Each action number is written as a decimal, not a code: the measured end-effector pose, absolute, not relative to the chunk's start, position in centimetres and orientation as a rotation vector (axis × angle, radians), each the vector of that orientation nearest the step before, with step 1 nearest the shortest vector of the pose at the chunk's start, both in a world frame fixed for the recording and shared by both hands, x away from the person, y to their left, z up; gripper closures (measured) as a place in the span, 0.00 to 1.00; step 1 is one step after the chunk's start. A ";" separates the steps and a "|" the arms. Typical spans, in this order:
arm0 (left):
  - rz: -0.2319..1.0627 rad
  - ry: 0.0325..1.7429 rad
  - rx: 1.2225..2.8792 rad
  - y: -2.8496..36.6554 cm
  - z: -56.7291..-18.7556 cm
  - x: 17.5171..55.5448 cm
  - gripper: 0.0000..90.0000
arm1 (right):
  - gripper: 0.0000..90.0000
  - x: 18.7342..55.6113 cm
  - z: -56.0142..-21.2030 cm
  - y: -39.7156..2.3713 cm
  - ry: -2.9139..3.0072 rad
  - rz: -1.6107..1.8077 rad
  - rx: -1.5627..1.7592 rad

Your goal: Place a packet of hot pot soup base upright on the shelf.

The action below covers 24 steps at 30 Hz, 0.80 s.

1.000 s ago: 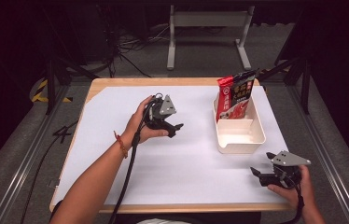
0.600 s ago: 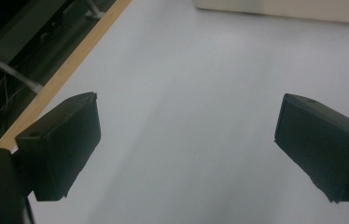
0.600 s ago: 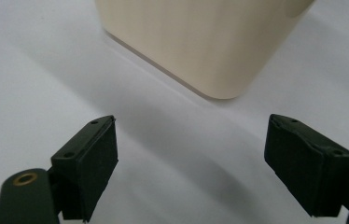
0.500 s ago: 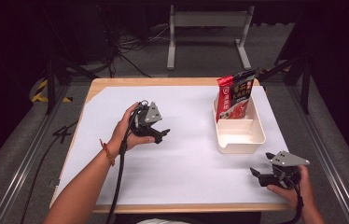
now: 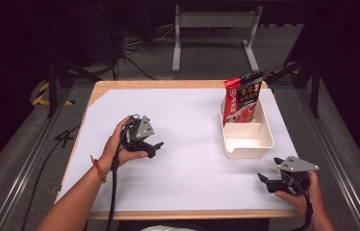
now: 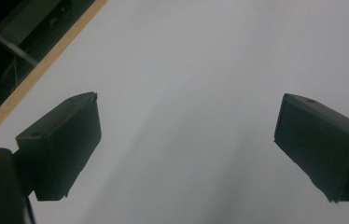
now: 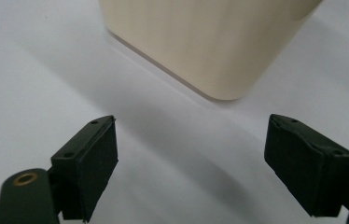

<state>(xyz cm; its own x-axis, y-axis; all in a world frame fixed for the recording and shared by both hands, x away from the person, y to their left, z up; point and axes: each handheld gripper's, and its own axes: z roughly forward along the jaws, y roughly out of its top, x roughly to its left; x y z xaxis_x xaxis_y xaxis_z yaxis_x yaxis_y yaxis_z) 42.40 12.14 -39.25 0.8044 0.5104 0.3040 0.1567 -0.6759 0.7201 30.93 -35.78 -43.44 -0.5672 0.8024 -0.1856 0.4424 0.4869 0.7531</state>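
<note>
Cream bin just beyond right tongs.

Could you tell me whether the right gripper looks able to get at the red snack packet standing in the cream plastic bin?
Probably yes: the right gripper is open, the red snack packet rises above the cream plastic bin, and nothing lies between.

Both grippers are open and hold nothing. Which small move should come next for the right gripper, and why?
Probably the right gripper should move forward toward the cream bin. Its fingers stand wide apart with nothing between them, and the bin's near corner lies just ahead in the right gripper view. The red packet stands upright at the bin's far end, so the gripper must approach before any grasp.
</note>
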 end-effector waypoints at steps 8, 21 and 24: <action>0.663 0.515 2.283 14.1 -40.1 40.9 0.09 | 0.19 30.9 -43.3 -35.8 2.204 0.899 1.022; 0.659 0.580 2.260 17.5 -41.6 38.9 0.09 | 0.19 30.9 -43.3 -35.7 2.202 0.895 1.018; 0.679 0.584 2.266 18.2 -41.9 38.5 0.09 | 0.19 30.9 -43.3 -35.7 2.202 0.895 1.018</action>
